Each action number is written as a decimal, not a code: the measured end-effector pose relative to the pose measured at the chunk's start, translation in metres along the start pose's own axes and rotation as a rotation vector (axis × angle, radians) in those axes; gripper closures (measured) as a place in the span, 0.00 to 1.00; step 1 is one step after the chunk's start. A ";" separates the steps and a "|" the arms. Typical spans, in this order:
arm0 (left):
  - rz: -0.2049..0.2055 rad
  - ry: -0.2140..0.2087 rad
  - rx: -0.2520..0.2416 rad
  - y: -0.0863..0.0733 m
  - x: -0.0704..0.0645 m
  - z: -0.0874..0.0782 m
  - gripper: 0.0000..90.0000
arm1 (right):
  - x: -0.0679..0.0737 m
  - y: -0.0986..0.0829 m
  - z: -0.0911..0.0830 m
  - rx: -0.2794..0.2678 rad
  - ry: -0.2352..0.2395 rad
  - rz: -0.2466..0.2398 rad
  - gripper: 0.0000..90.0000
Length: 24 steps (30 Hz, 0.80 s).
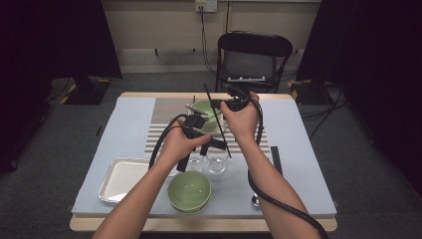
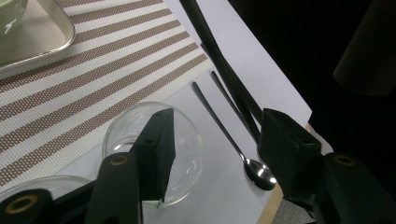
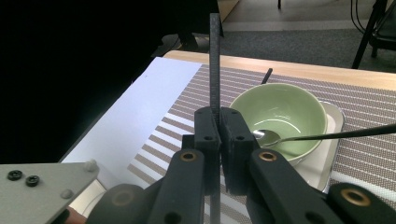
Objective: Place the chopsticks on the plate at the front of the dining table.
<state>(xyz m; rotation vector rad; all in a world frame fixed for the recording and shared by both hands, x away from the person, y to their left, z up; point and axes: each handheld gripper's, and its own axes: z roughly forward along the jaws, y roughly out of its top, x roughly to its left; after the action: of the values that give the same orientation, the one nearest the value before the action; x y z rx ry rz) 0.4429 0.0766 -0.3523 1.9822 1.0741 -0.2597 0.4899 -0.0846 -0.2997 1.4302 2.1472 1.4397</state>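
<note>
Fingers of the right gripper (image 3: 219, 135) pinch a slim black chopstick (image 3: 214, 56) — left gripper's (image 2: 217, 149) gape.

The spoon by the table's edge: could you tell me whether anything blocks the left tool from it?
Nothing visible does: the spoon lies bare below the open left tool. A glass sits close beside one jaw, and a cable runs alongside the handle.
</note>
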 end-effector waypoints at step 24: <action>-0.072 -0.038 -0.022 -0.001 0.000 0.009 0.86 | 0.002 -0.002 0.003 -0.004 0.035 0.056 0.96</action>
<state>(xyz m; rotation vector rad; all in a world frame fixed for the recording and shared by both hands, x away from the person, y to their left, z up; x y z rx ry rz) 0.4436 0.0704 -0.3585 1.9141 1.1210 -0.3210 0.4896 -0.0813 -0.3021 1.4864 2.1393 1.4981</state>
